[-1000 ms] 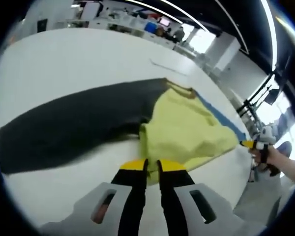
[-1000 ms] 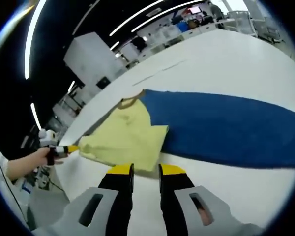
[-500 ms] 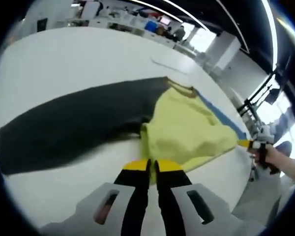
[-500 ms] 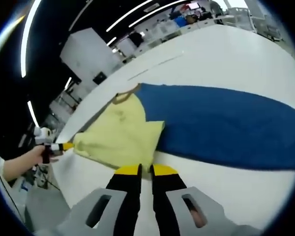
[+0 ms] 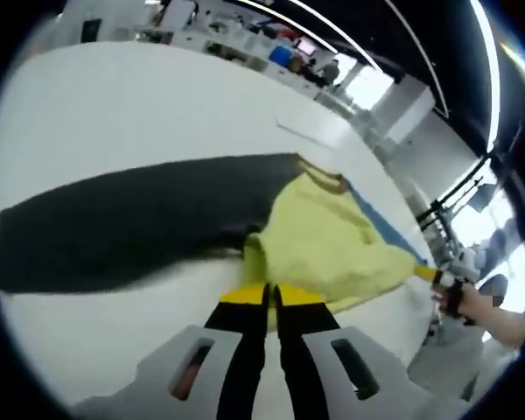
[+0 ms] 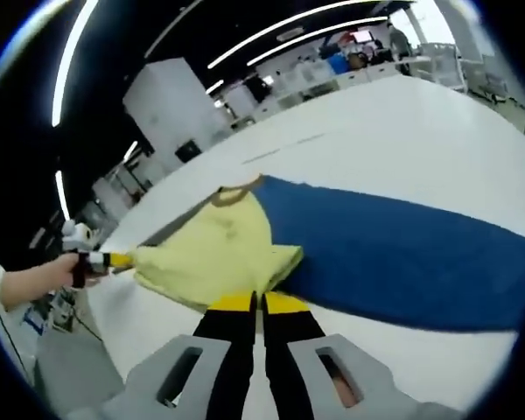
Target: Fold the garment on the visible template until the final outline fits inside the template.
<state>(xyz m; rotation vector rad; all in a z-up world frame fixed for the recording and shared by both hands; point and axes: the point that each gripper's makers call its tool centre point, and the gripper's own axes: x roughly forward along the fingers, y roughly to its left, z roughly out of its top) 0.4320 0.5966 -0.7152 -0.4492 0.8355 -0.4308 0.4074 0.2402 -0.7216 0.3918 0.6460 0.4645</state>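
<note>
Two grippers [image 5: 268, 296] [image 6: 256, 302] pinching yellow garment [image 5: 332, 241], white table [image 5: 114, 105]

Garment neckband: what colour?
Brownish tan, darker than the pale yellow body of the garment. The neckband shows best in the right gripper view.

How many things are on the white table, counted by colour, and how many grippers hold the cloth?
Yellow cloth garment with a brown collar: 1
Long black flat template strip: 1
Long blue flat template strip: 1
Grippers shut on the yellow garment, left gripper and right gripper: 2
Total: 5
</note>
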